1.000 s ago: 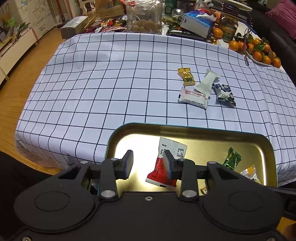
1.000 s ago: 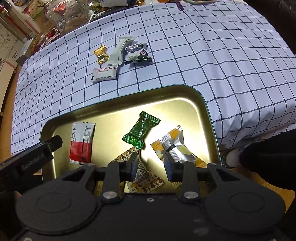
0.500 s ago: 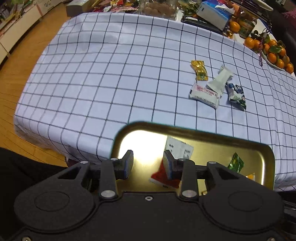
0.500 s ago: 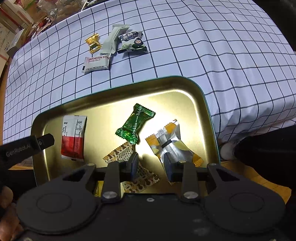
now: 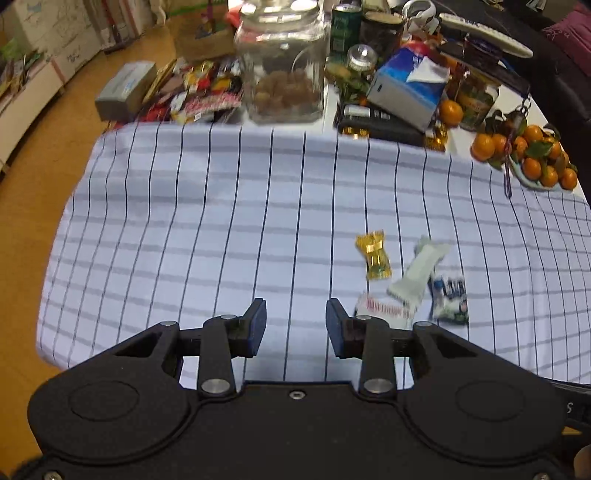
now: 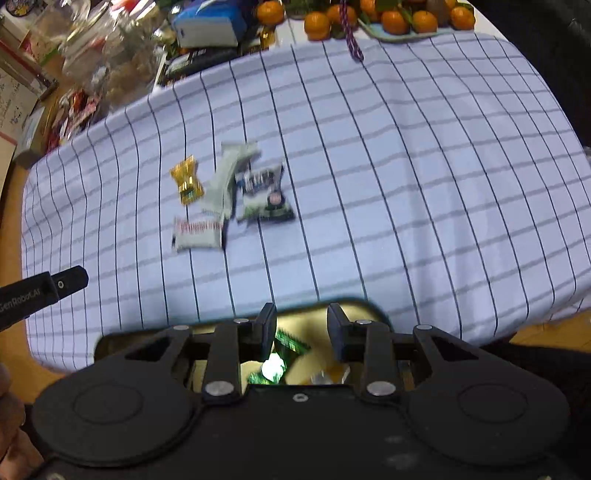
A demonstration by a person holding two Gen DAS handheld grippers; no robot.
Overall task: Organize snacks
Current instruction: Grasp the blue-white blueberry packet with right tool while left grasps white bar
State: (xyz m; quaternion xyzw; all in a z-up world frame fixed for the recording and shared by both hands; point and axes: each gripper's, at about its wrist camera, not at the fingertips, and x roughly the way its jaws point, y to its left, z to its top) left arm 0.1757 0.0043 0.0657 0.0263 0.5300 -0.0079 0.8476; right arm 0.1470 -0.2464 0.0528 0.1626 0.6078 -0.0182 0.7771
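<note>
Several wrapped snacks lie together on the checked tablecloth: a gold candy (image 5: 373,254) (image 6: 186,180), a pale green bar (image 5: 417,271) (image 6: 227,177), a white hawthorn pack (image 5: 388,312) (image 6: 199,232) and a dark blue-and-green packet (image 5: 448,297) (image 6: 264,194). My left gripper (image 5: 295,326) is open and empty, above the cloth left of the pile. My right gripper (image 6: 302,330) is open and empty over the gold tray (image 6: 354,310), which holds a green candy (image 6: 288,349) and an orange-silver wrapper (image 6: 328,374). The left gripper's tip (image 6: 55,286) shows at the left of the right wrist view.
At the table's far edge stand a glass jar (image 5: 284,62), a blue tissue box (image 5: 406,86), loose snack packs (image 5: 199,92) and a plate of oranges (image 5: 535,158) (image 6: 399,18). Wooden floor (image 5: 33,184) lies left of the table.
Both grippers have tilted up and moved forward toward the pile. The tray has dropped out of the left view and mostly under the right gripper. Both views are motion-blurred.
</note>
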